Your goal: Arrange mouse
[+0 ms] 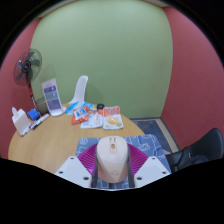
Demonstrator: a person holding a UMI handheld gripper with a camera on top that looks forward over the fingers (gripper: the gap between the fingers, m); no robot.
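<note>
A pale beige computer mouse (112, 159) sits between my gripper's (112, 165) two fingers, its scroll wheel facing away from me. Both magenta pads (90, 157) press against its sides, so the gripper is shut on it. The mouse is held just above a blue patterned mouse mat (143, 143) that lies on the near part of the round wooden table (60, 135).
Beyond the mouse lie snack packets (103, 119) on the table. A white and blue bottle (79, 93), a calendar card (51, 97) and a white holder with pens (25, 120) stand to the far left. A fan (27, 65) stands behind. A black chair (200, 152) is at the right.
</note>
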